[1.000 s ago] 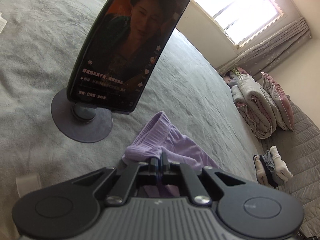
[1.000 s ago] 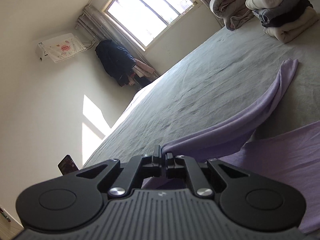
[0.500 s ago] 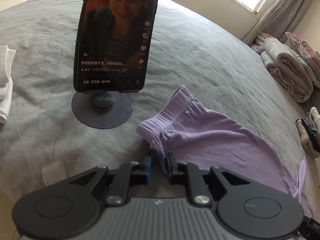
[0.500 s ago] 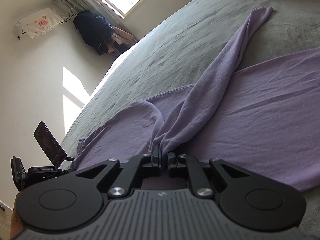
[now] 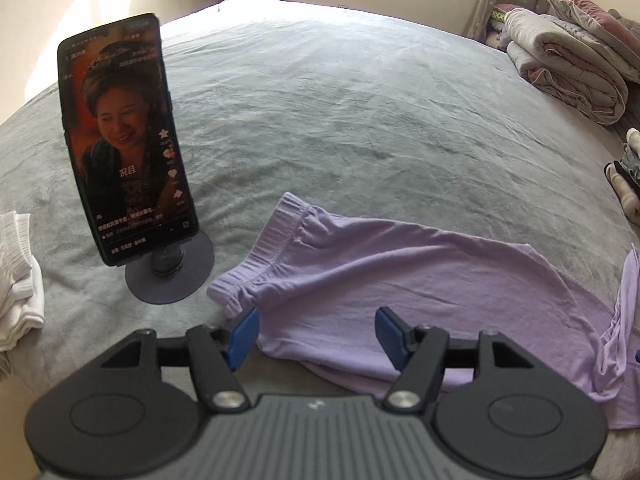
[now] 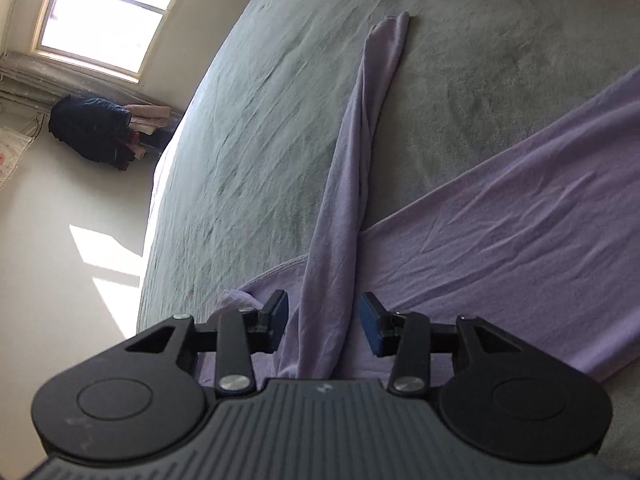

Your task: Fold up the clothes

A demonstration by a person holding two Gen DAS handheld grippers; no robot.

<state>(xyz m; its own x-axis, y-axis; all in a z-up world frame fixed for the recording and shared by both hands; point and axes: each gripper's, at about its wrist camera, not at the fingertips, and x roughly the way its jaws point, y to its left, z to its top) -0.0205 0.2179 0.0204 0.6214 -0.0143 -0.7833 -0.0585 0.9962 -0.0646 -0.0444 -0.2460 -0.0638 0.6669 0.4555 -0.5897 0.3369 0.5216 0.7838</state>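
Observation:
Lilac trousers lie spread on the grey bed, the ribbed waistband towards the phone. My left gripper hovers at the near edge of the waist end; its jaws are opening and the blue pads stand apart, off the cloth. In the right wrist view one trouser leg lies twisted into a narrow strip across the flat leg. My right gripper has its jaws opening around that strip, which passes between the pads untouched.
A phone on a round stand plays video left of the waistband. White folded cloth lies at the left bed edge. Rolled quilts and small folded items sit at the right. Dark clothes hang by the window.
Both grippers went from shut on the lilac cloth to open and let it drop flat. The left one pulled back and rolled; the right one swung over the twisted leg.

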